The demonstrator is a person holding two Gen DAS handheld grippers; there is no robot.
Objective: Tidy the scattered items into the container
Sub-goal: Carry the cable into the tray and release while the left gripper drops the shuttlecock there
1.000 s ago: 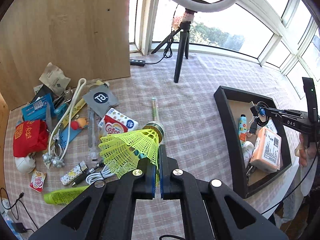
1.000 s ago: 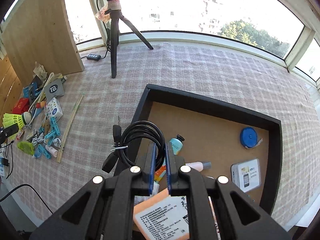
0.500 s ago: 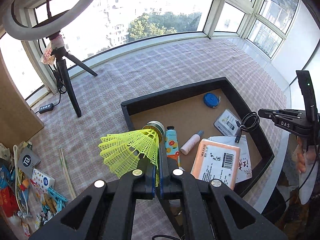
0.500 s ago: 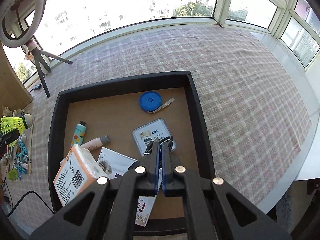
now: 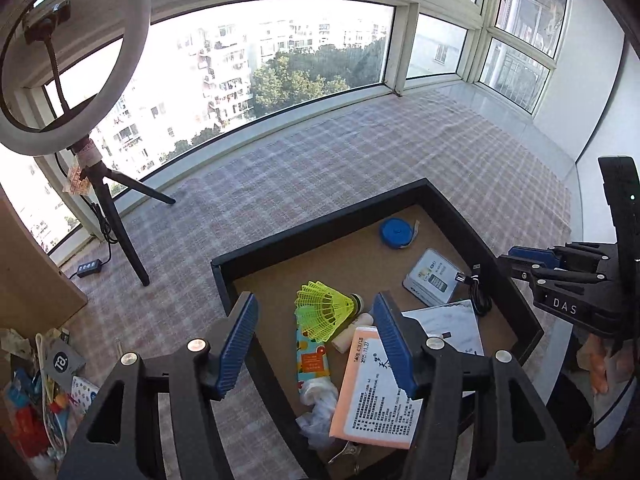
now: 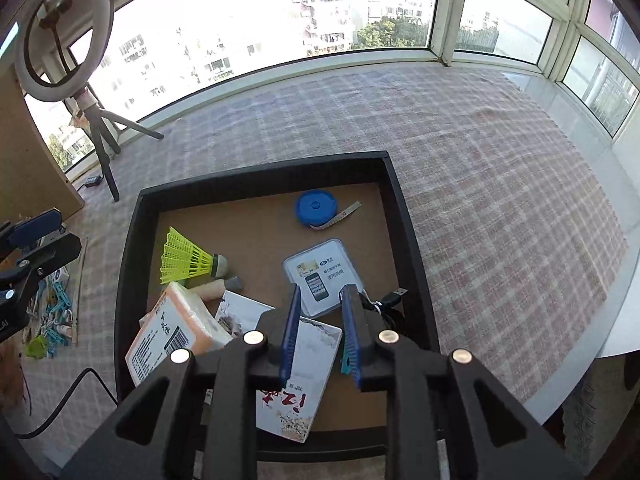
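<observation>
The black tray [image 5: 320, 230] [image 6: 264, 172] holds a yellow shuttlecock [image 5: 324, 310] [image 6: 186, 258], a blue tape measure [image 5: 396, 233] [image 6: 315, 207], a white card box [image 6: 322, 276], an orange tissue pack [image 5: 376, 384] [image 6: 176, 332], a tube [image 5: 312, 358] and a booklet [image 6: 298, 380]. My left gripper [image 5: 316, 320] is open and empty above the shuttlecock. My right gripper [image 6: 318, 310] is open and empty; the black cable [image 5: 478, 294] [image 6: 386, 304] lies against the tray's right wall beside its right finger.
Several scattered items [image 5: 44, 392] [image 6: 52, 316] lie on the checked cloth to the left of the tray. A ring light on a tripod [image 5: 108, 200] [image 6: 100, 136] stands at the back left, beside a wooden board [image 5: 32, 272]. Windows line the far side.
My left gripper opened and the shuttlecock dropped into the tray. My right gripper opened and let go of the black cable, which now lies in the tray.
</observation>
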